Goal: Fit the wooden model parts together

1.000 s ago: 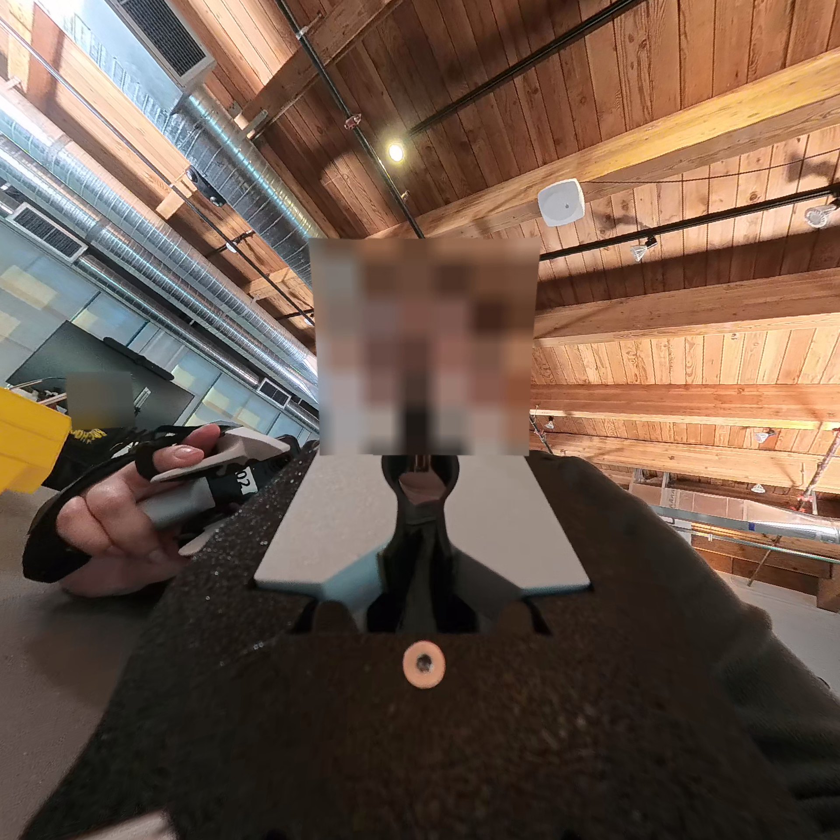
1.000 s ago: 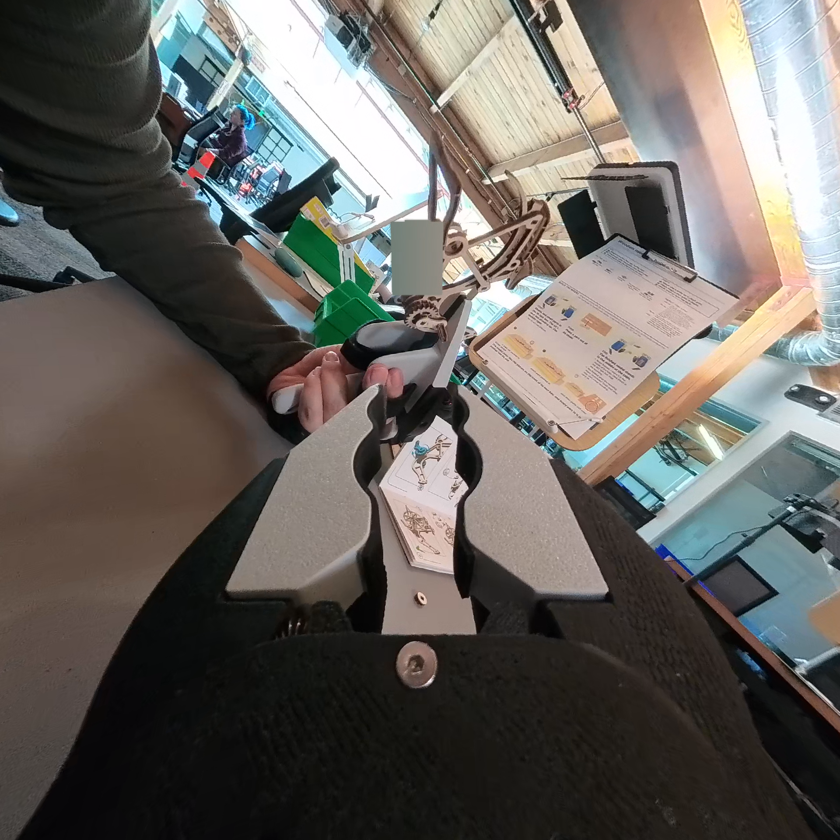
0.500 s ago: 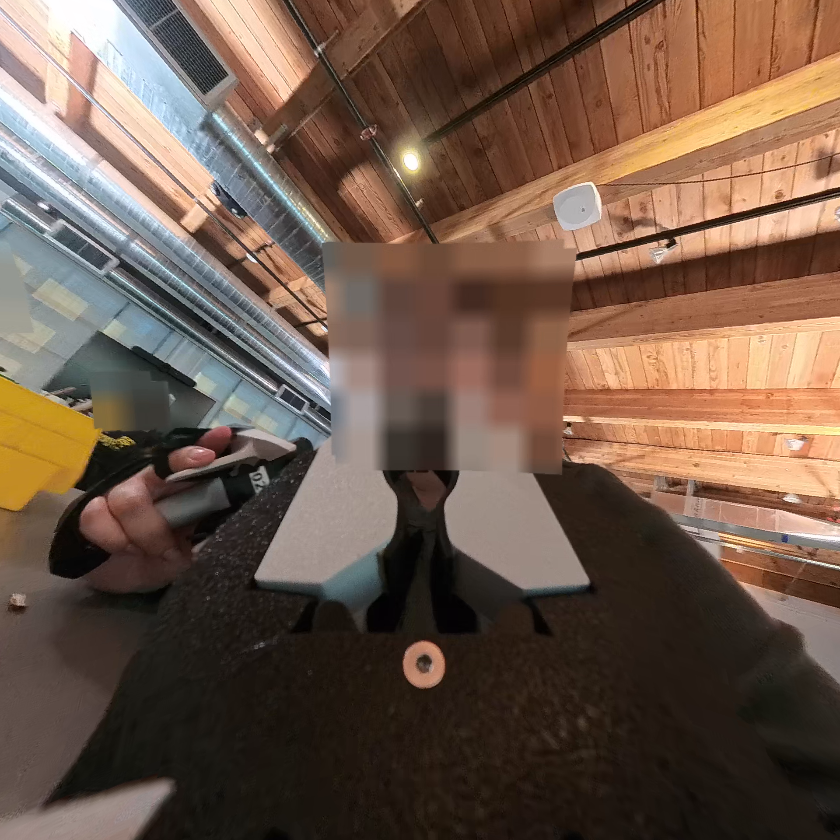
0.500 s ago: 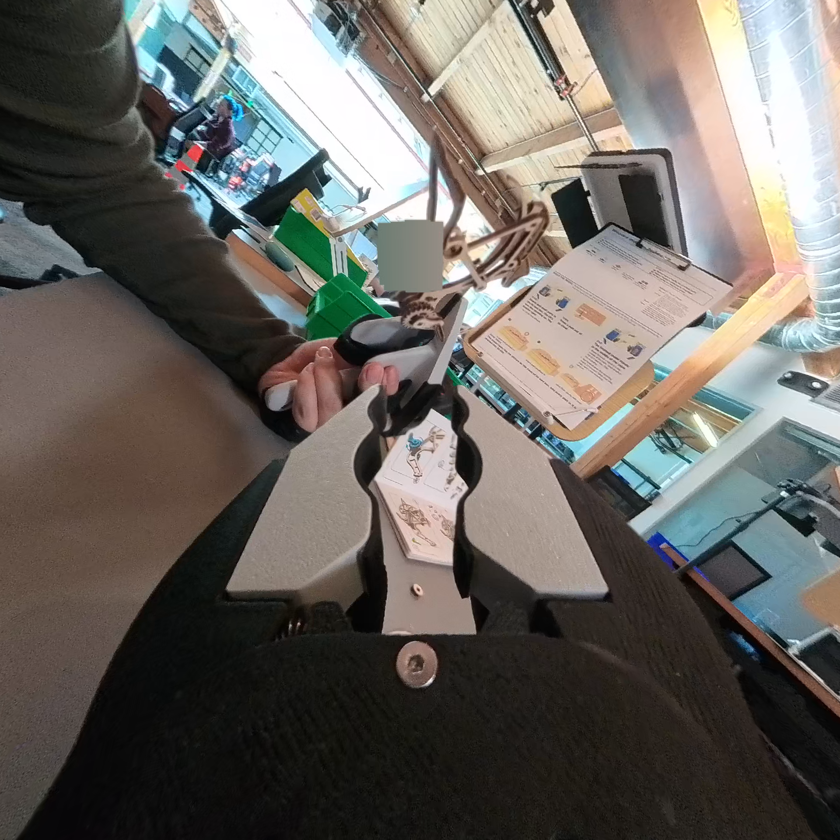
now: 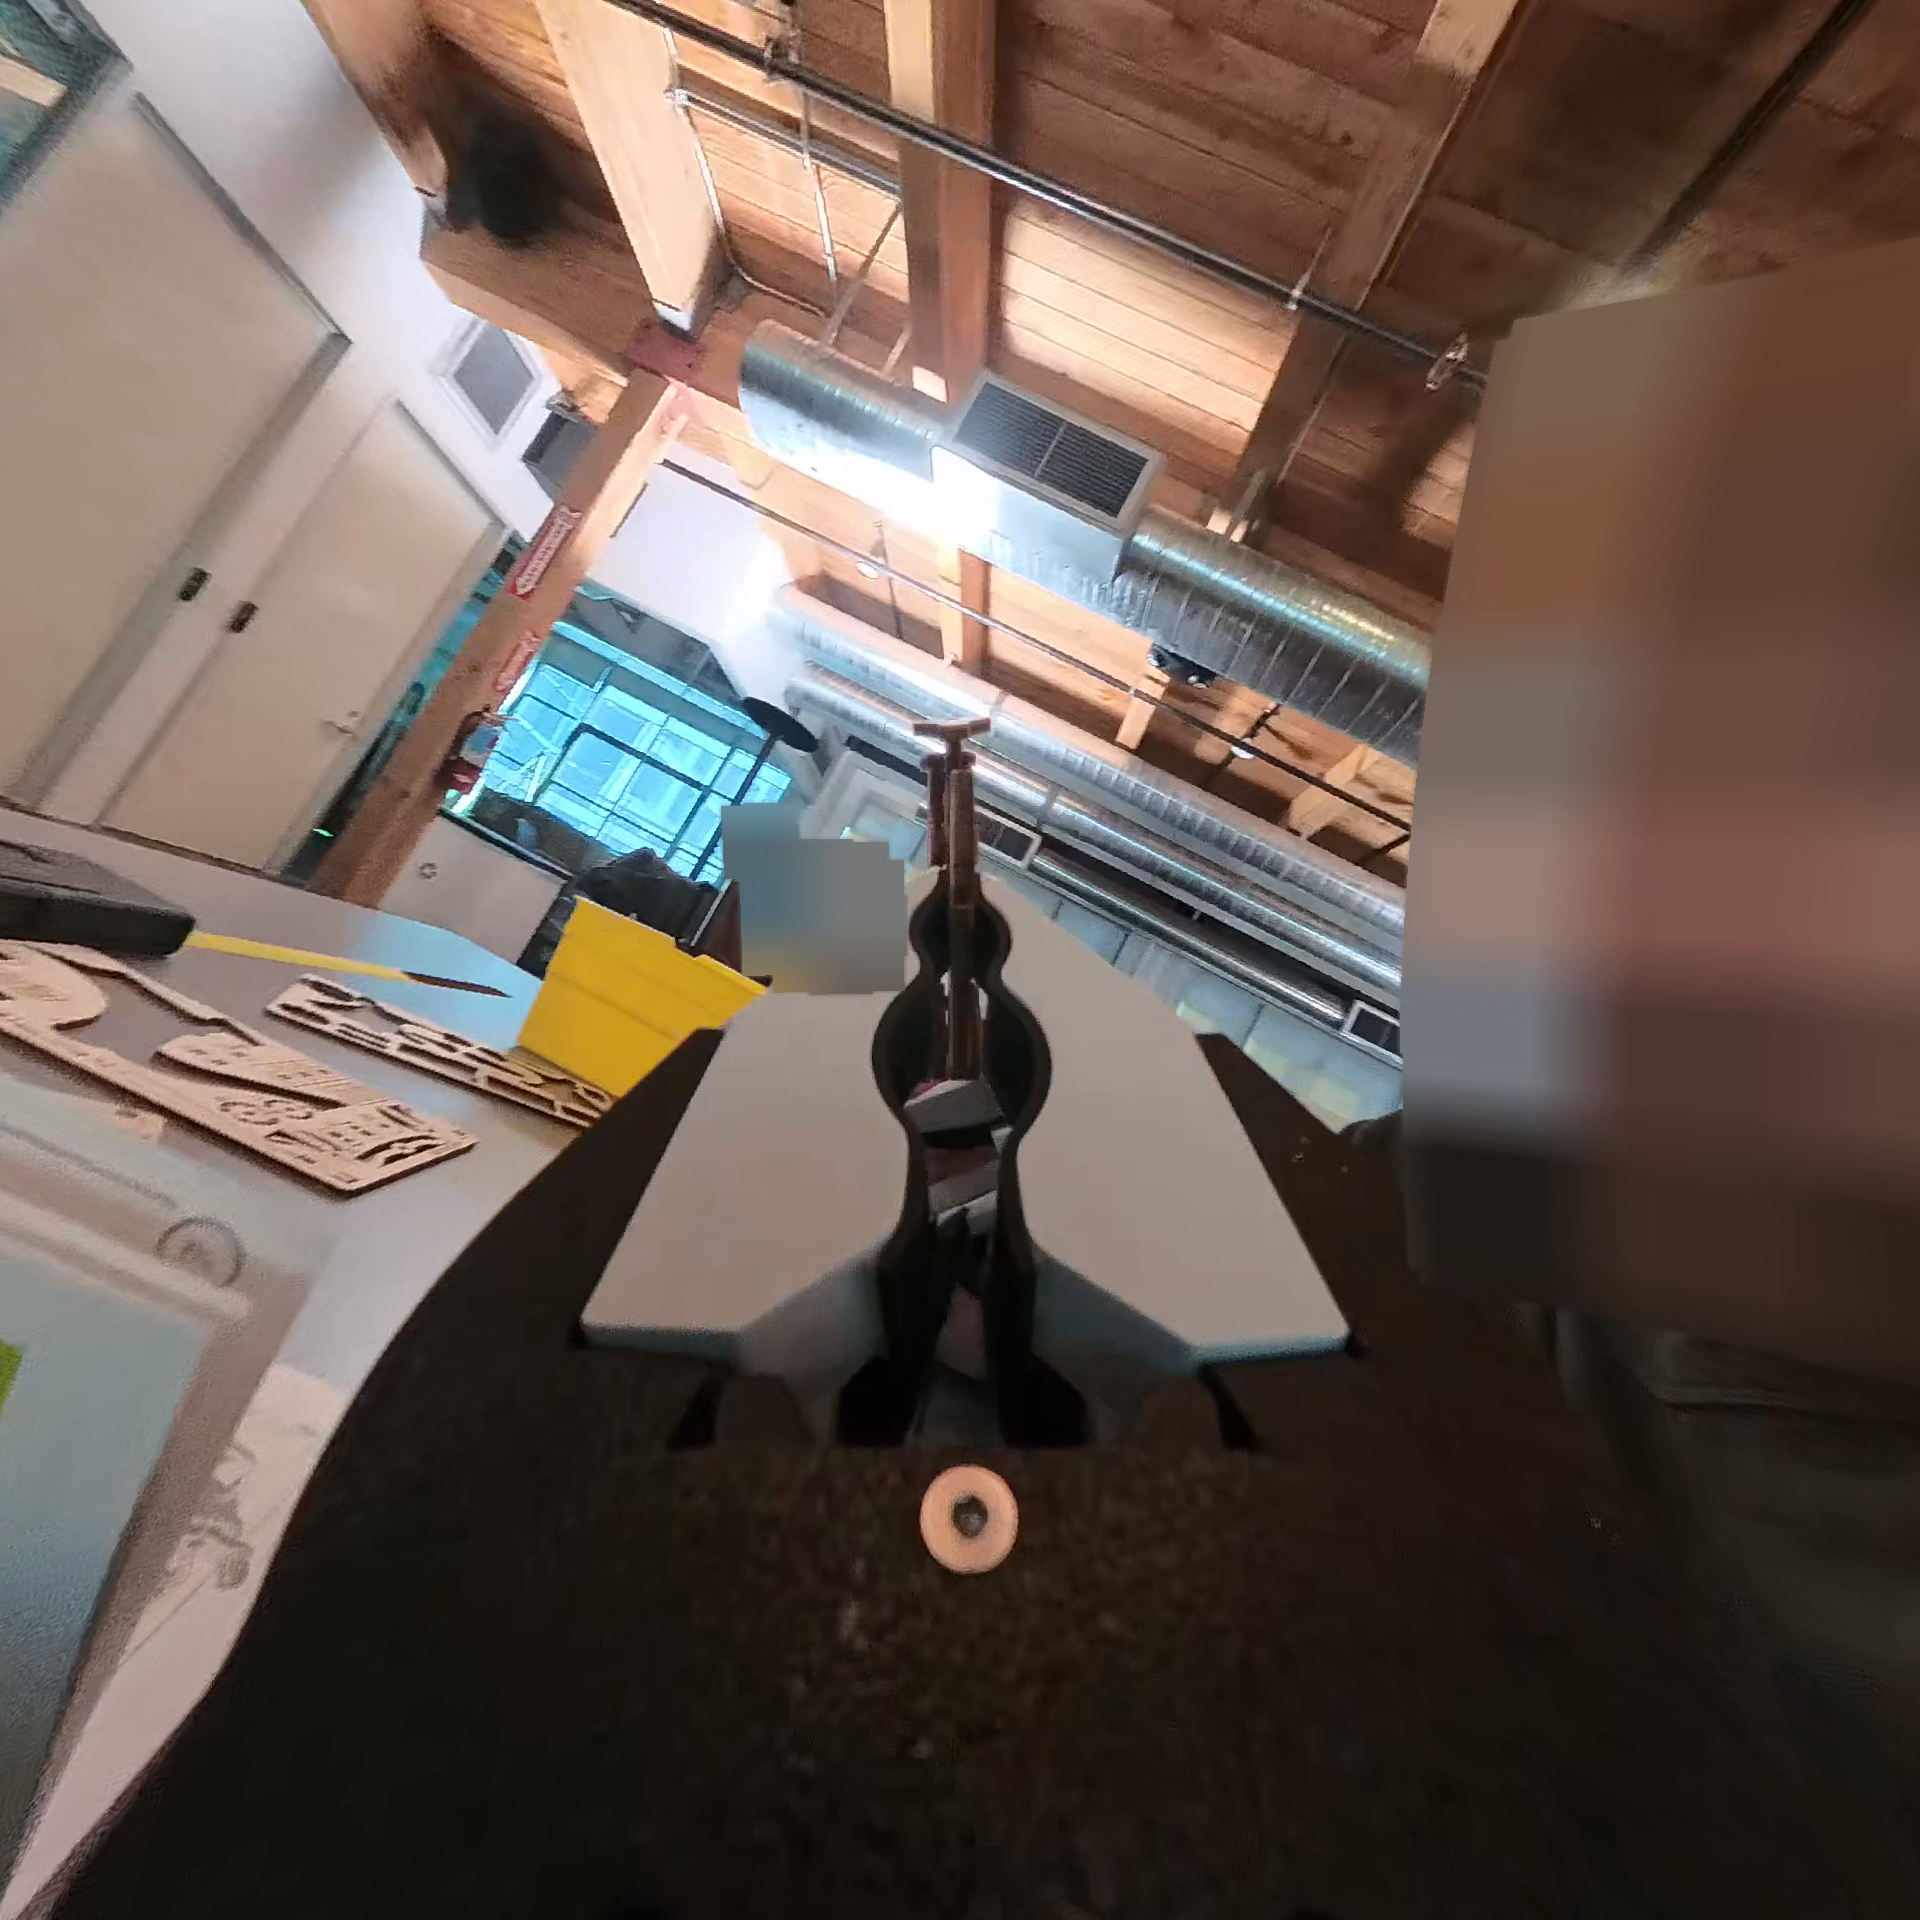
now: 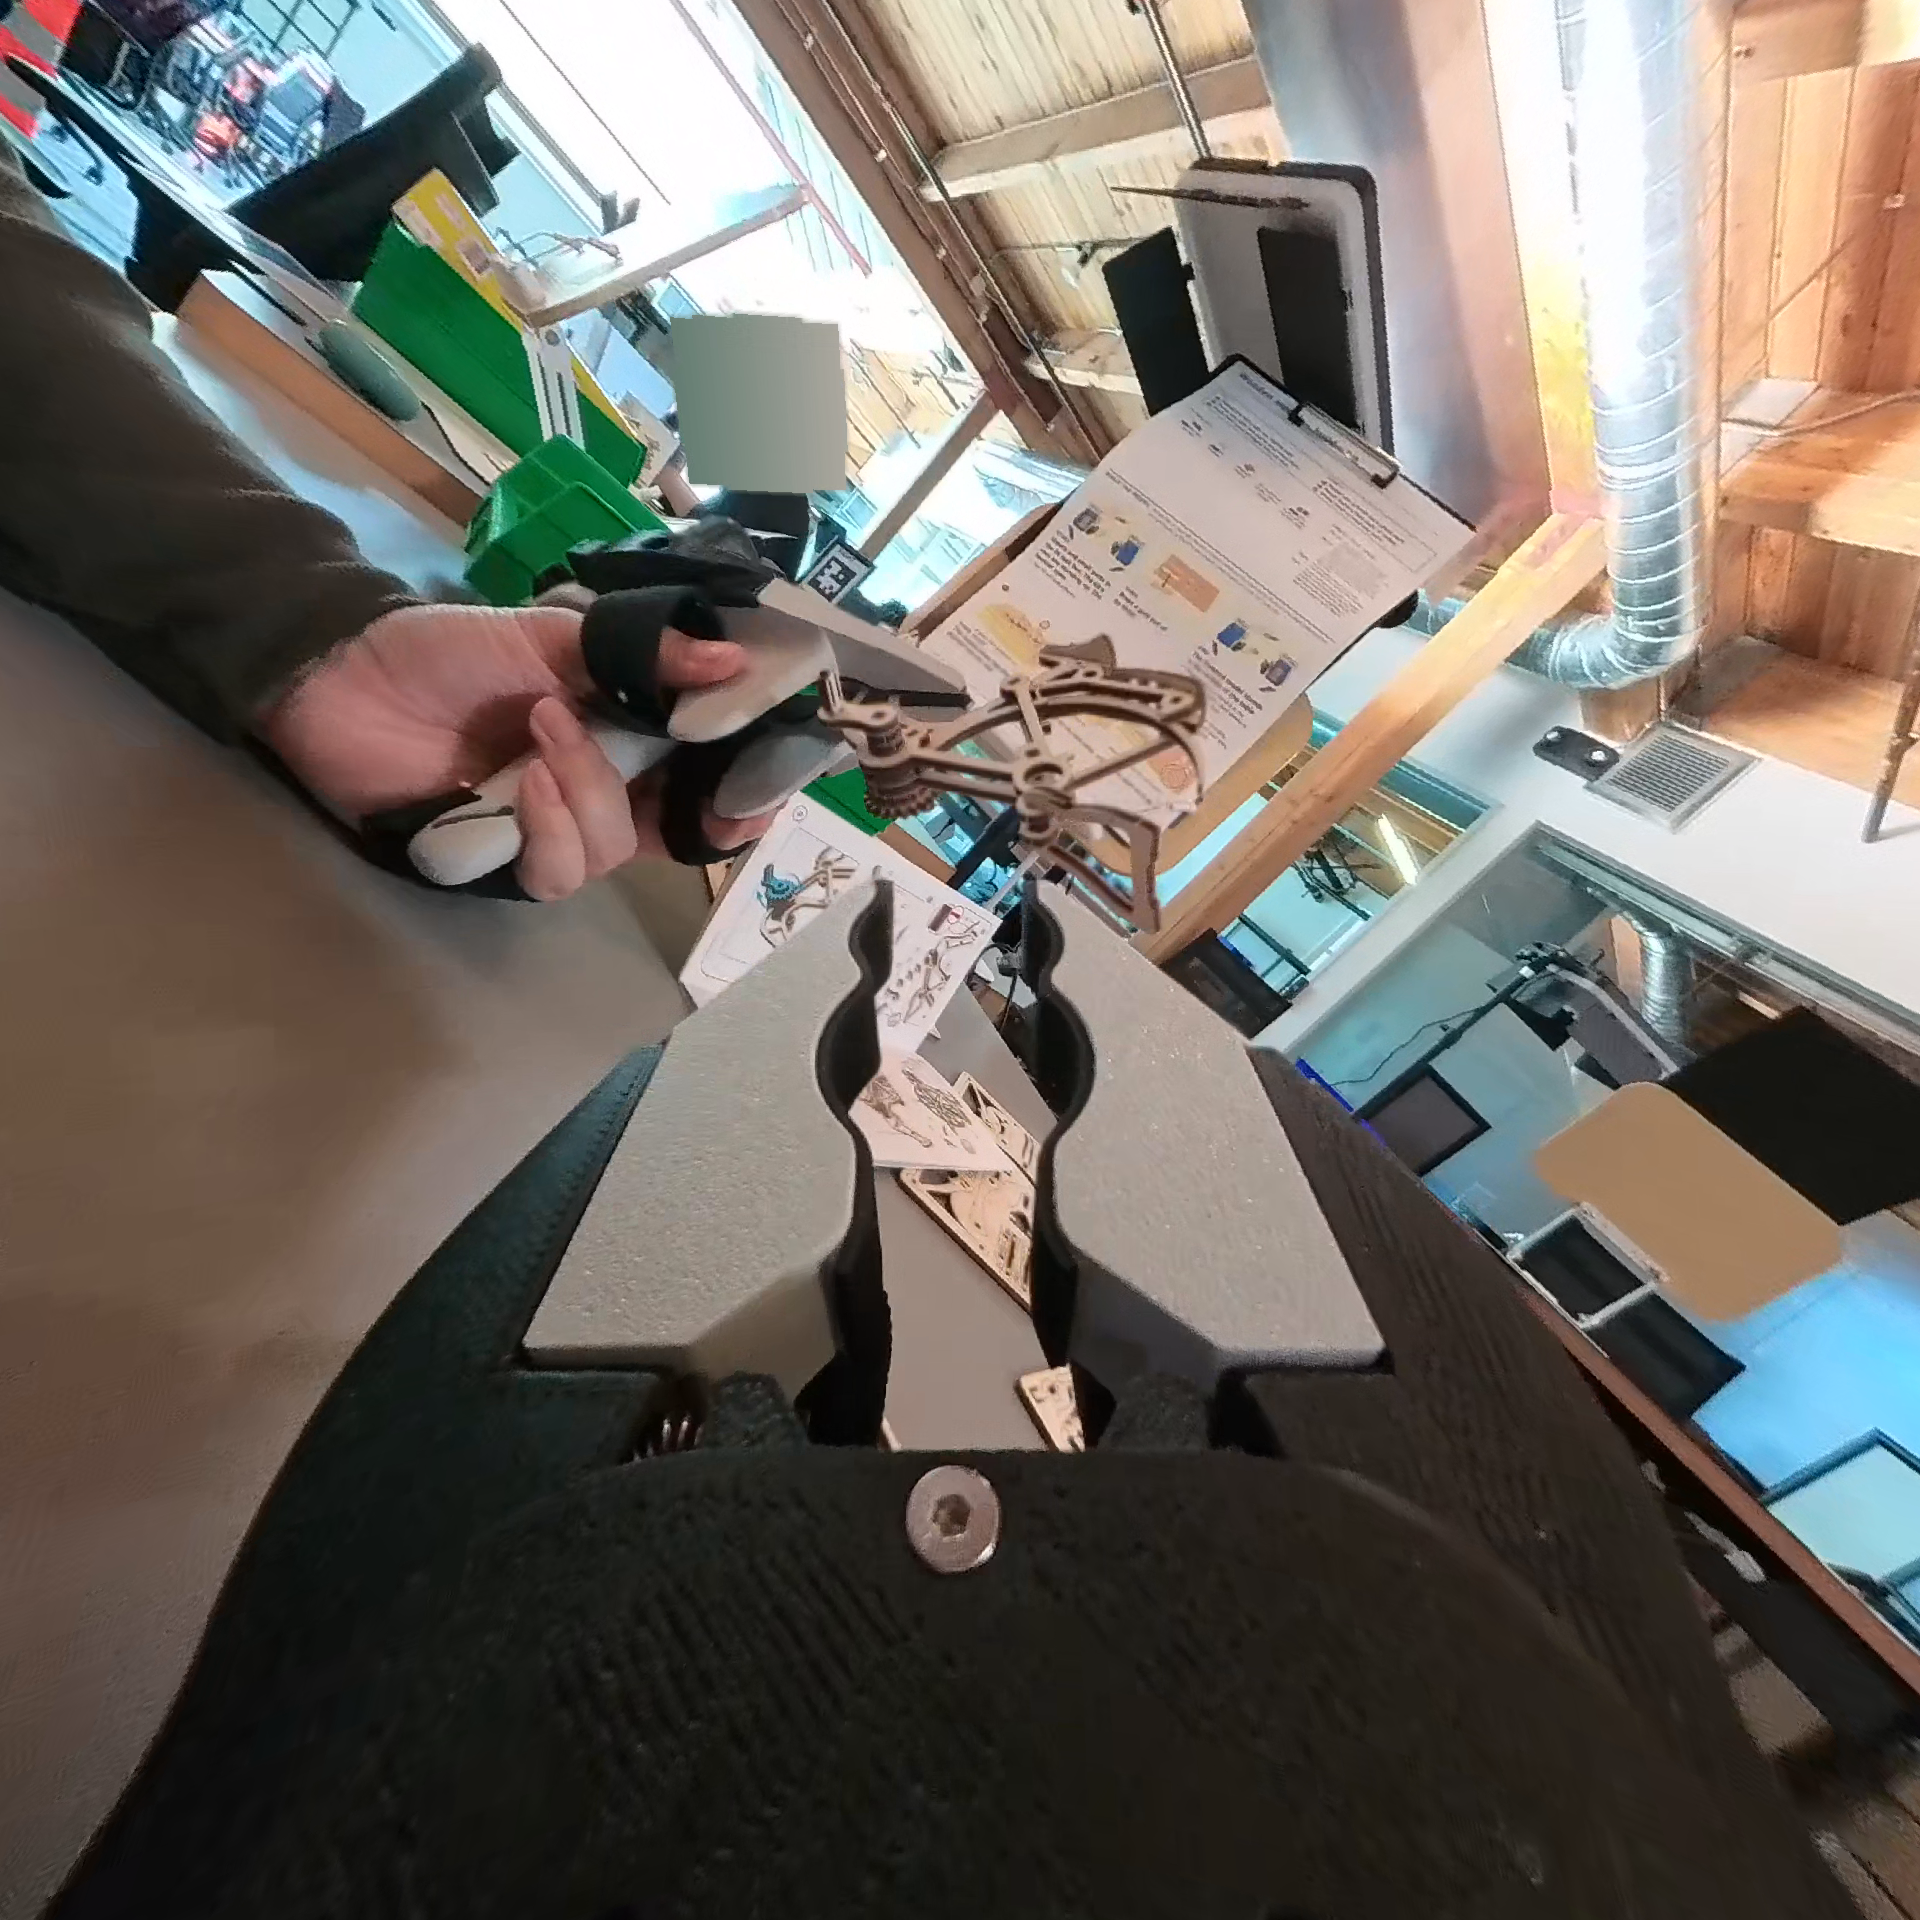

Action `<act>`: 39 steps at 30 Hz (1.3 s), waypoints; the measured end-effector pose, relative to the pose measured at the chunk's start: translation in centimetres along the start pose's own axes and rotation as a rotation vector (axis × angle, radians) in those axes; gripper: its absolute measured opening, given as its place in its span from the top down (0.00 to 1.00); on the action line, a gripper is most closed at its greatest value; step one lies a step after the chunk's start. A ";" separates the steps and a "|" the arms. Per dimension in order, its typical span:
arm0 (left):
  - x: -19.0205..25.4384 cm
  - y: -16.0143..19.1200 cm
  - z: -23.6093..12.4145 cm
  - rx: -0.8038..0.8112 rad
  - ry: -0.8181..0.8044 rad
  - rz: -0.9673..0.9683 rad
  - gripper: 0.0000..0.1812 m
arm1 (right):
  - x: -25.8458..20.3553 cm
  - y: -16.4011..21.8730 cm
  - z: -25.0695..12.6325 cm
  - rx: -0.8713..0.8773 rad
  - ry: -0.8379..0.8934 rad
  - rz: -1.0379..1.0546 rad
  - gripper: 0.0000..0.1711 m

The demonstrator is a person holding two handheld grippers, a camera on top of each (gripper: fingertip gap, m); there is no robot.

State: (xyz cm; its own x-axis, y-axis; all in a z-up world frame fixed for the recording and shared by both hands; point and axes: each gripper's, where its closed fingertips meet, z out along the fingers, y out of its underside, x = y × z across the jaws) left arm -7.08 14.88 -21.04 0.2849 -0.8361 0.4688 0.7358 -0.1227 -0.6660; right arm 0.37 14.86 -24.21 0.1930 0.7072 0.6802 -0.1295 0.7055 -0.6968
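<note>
The wooden model (image 6: 1023,743) hangs in the air, pinched at its geared end by the left gripper (image 6: 894,681) — seen edge-on between that gripper's fingers (image 5: 800,1132) in the left wrist view. The right gripper (image 6: 956,935) sits near and below it, jaws narrowly parted and holding nothing. Under it lie a booklet (image 6: 914,1039) and a cut-out sheet (image 6: 992,1221) on the table (image 6: 208,1039); a clipboard (image 6: 1226,582) stands beyond — more sheets (image 5: 312,1101) lie left.
</note>
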 end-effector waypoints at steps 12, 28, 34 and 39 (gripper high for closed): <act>-1.4 0.0 -0.3 0.000 -0.100 -0.013 1.00 | 0.4 0.4 0.0 -0.014 0.014 0.021 0.87; 1.6 3.4 0.6 -0.227 -0.009 0.356 1.00 | 2.1 -1.0 -0.8 0.061 0.091 0.116 0.77; 2.6 5.6 0.4 -0.352 0.059 0.583 1.00 | 0.9 -0.2 -1.1 0.099 -0.111 0.272 0.74; 3.2 6.5 0.0 -0.402 0.132 0.640 1.00 | -0.4 0.4 -1.5 0.091 -0.264 0.319 0.78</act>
State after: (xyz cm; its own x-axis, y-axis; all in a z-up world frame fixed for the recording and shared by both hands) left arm -1.34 11.37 -23.88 0.4860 -0.8634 -0.1358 0.1647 0.2431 -0.9559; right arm 1.74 14.73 -25.11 -0.1247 0.8700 0.4770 -0.2303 0.4423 -0.8668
